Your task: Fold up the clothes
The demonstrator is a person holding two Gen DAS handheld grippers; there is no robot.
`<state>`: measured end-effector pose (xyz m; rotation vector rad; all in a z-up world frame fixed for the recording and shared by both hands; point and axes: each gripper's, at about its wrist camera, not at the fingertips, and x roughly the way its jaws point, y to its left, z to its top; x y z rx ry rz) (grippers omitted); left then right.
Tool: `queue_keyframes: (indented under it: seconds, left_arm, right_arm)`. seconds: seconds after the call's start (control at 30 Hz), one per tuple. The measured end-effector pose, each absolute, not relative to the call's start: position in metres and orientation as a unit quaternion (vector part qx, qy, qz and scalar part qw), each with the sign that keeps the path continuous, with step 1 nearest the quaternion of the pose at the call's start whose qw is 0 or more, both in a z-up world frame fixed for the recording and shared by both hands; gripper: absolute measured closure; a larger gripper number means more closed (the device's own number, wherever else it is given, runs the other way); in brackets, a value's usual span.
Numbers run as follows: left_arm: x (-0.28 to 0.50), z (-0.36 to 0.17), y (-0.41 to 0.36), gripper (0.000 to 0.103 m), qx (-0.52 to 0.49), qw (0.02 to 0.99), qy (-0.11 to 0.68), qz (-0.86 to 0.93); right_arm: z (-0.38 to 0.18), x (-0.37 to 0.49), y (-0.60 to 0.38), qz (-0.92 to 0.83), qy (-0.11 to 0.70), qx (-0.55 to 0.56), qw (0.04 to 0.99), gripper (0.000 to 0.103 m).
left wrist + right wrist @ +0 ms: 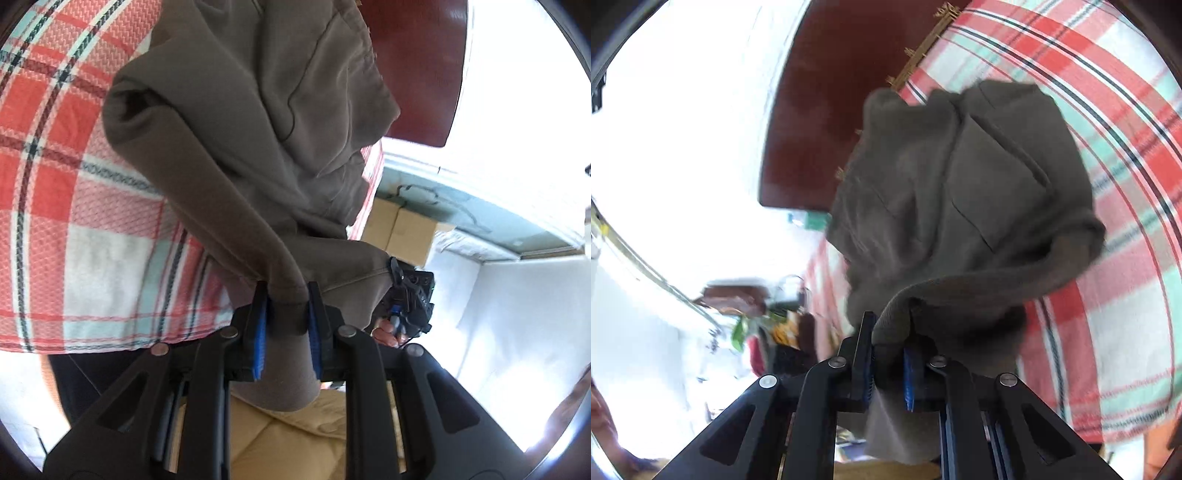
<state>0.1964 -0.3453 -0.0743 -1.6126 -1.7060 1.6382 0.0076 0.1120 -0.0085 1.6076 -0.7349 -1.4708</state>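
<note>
Much of the scene is washed out: the window side in both wrist views is blown to white, and the right wrist view is smeared by motion blur, so the clutter at its lower left cannot be made out. The far end of the brown garment (258, 122) runs out of the top of the left wrist view, and its full shape cannot be told; whether it is trousers or a top is unclear, though a stitched pocket panel (993, 184) shows on it.

The garment is a soft, grey-brown fabric, bunched and creased, hanging between the two tools above a bed covered in a red, white and mint plaid sheet (74, 184). A dark red headboard (820, 122) stands behind it.

The left hand-held gripper (287, 325) is nearly closed, its blue pads (260, 332) pinching a rolled edge of the garment. The right hand-held gripper (889, 365) is likewise clamped narrow on a fold of the same cloth (960, 206), which droops past its fingers. In the left view, the other tool, with a hand (388, 330) on it, peeks out beside the fabric.
</note>
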Motion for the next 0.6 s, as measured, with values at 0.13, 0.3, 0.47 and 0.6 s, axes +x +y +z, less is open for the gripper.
queue_keyframes:
  seconds: [0.13,0.3,0.47,0.6]
  left_arm:
    - [0.176,-0.077,-0.345,0.082,-0.550,0.131,-0.607,0.558]
    - [0.150,-0.065,-0.365,0.082,-0.529,0.124,-0.620,0.566]
    - [0.115,-0.066,-0.383,0.082,-0.518,0.105,-0.629,0.570]
    - [0.081,-0.086,-0.393,0.082,-0.533,0.080,-0.624,0.566]
  right_arm:
    - [-0.006,-0.017,0.102,-0.576,-0.312,0.636,0.408,0.091]
    - [-0.012,-0.052,0.094,-0.564,-0.339,0.642,0.393,0.091]
    - [-0.032,-0.091,0.084,-0.547,-0.367,0.660,0.361,0.088]
    - [-0.050,-0.119,0.069,-0.557,-0.336,0.684,0.329,0.072]
